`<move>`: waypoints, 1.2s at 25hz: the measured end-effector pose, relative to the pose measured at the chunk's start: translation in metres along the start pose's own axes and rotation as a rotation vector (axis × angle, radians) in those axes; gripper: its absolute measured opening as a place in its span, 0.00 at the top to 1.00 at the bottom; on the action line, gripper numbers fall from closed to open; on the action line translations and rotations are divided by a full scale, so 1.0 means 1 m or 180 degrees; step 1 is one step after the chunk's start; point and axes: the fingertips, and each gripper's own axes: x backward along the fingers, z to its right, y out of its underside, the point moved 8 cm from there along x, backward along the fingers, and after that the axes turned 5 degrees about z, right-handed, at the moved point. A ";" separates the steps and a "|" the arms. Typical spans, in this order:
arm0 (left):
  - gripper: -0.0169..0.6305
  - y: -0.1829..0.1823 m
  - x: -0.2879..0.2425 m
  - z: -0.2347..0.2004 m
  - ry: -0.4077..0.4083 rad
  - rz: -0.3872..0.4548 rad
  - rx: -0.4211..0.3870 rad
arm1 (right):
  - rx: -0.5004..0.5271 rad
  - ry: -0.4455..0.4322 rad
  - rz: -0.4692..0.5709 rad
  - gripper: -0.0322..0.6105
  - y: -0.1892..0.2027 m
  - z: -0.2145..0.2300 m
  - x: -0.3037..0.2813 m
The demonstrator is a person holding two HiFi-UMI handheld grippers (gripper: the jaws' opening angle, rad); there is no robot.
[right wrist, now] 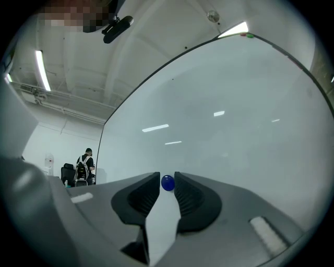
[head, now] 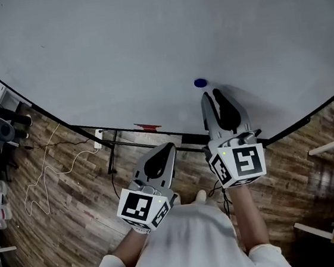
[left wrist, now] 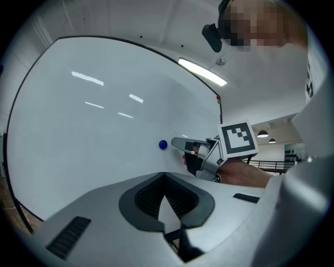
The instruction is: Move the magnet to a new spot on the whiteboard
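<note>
The blue magnet (head: 200, 83) sits on the whiteboard (head: 144, 42), in its lower part, above the bottom frame. The right gripper (head: 212, 92) points at the whiteboard with its jaws partly open. The magnet shows in the gap just past their tips, and neither tip presses on it. The left gripper (head: 169, 146) is held back from the whiteboard, below its bottom edge, jaws closed together and empty.
</note>
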 end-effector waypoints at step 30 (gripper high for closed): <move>0.96 -0.001 0.001 0.005 -0.0071 0.0089 -0.0054 | 0.0452 0.0424 -0.0296 0.93 0.006 0.037 0.127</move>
